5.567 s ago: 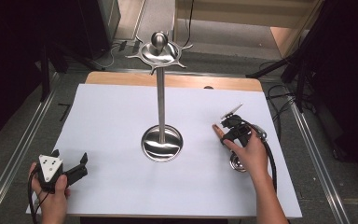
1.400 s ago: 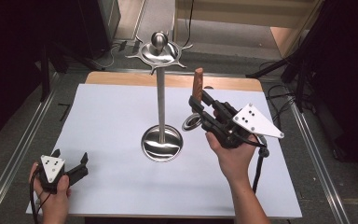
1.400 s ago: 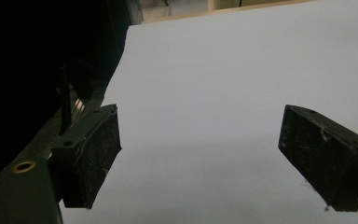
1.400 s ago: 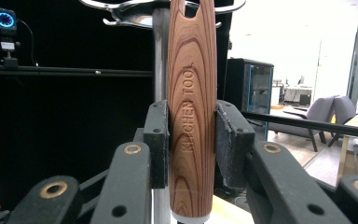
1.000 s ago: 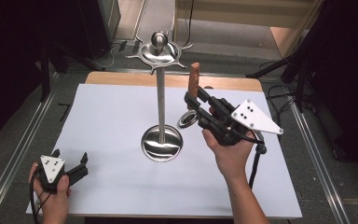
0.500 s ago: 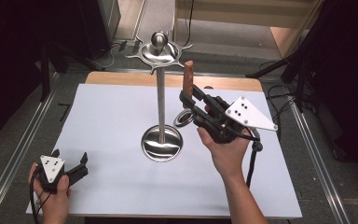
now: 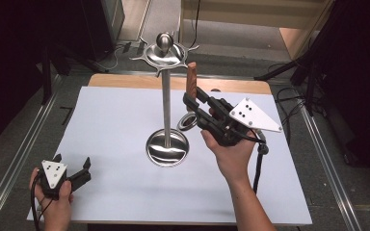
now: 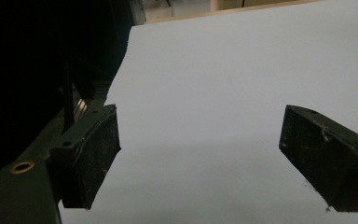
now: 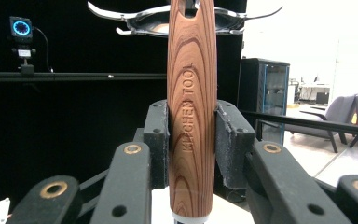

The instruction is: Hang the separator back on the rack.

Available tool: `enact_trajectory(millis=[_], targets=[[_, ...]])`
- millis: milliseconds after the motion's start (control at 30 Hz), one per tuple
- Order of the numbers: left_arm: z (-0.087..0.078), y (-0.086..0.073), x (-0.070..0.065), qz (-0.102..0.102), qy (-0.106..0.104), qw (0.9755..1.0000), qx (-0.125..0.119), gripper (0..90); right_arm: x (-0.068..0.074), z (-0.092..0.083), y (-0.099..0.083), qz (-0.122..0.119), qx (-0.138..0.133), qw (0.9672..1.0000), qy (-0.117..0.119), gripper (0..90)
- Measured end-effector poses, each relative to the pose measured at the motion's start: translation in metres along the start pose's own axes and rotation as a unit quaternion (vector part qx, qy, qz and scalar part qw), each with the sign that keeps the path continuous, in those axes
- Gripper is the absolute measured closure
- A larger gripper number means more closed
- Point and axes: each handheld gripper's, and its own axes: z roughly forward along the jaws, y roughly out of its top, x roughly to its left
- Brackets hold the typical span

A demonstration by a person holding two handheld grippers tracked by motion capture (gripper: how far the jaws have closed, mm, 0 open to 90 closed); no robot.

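Observation:
A steel utensil stand point(image 7: 165, 106) rises from a round base point(image 7: 167, 148) at the table's middle, with a hooked crown point(image 7: 164, 52) on top. My right gripper point(image 7: 191, 100) is shut on a kitchen tool's wooden handle point(image 7: 191, 79), which stands upright just right of the pole. The tool's small round metal head point(image 7: 189, 121) hangs below the jaws. In the right gripper view the handle point(image 9: 191, 107) is clamped between both pads, its top reaching the crown's hooks point(image 9: 140, 18). My left gripper point(image 7: 72, 161) rests at the near left corner, open, with bare sheet between its jaws point(image 8: 200, 154).
A white sheet point(image 7: 115, 120) covers the table, and a wooden strip point(image 7: 125, 82) shows at the far edge. Metal rails point(image 7: 24, 144) run along both sides. Cables and dark stands lie on the floor behind and to the right.
The right gripper lifted the tool off the table's right side, then carried it left and a little up toward the stand's pole. The left gripper stayed still.

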Motion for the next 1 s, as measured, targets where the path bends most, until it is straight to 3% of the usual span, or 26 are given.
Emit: enact_trajectory(millis=[733,1000], targets=[[0.0,-0.0001,-0.0002,0.002,0.0,1.0,-0.001,13.4,-0.0006,0.0047,-0.0057,0.0,-0.005,1.0,0.005,69.1],[0.0,-0.0001,-0.0001,0.001,0.0,1.0,-0.001,13.5,-0.0022,0.0083,-0.0075,0.013,-0.005,0.9998,0.012,68.0]])
